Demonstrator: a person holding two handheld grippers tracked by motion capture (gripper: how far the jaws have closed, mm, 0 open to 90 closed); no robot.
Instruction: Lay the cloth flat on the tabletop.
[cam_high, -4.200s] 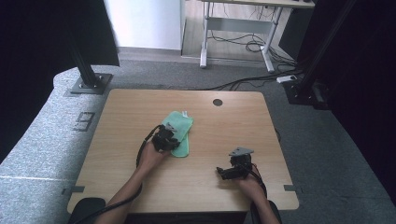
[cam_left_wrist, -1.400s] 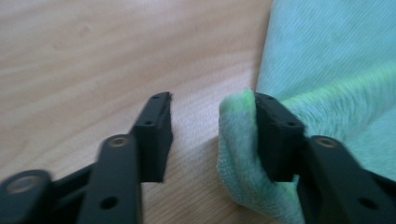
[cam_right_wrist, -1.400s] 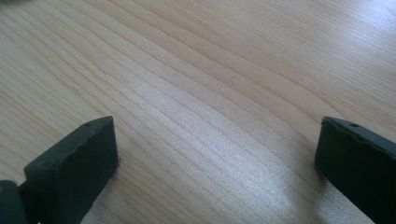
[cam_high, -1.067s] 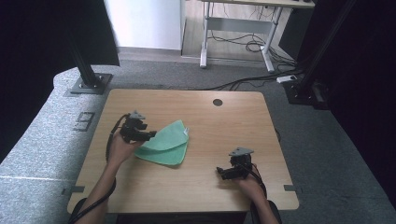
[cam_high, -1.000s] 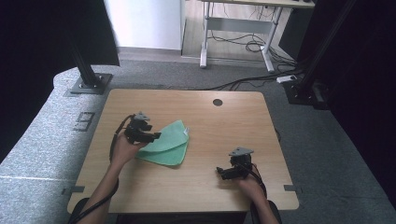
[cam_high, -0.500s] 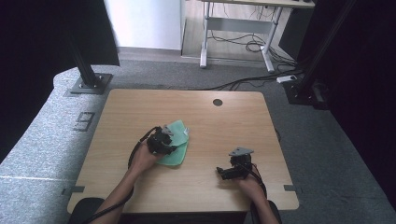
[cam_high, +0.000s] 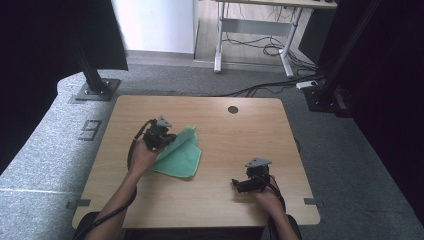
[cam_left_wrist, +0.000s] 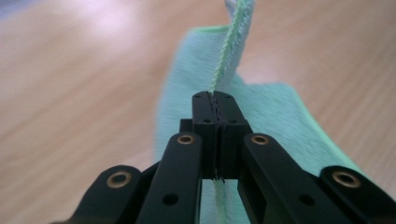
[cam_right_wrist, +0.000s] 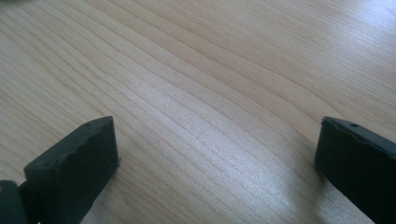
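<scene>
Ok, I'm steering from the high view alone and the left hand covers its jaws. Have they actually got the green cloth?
Observer: Yes. In the left gripper view the left gripper has just closed, and its jaws are shut on the stitched hem of the green cloth.
Operator: One layer or more?
Observer: I can't tell; the hem rises from the jaws as one thin edge.
Operator: And the right one?
Observer: The right gripper has its jaws wide apart, with bare wooden table between them.
</scene>
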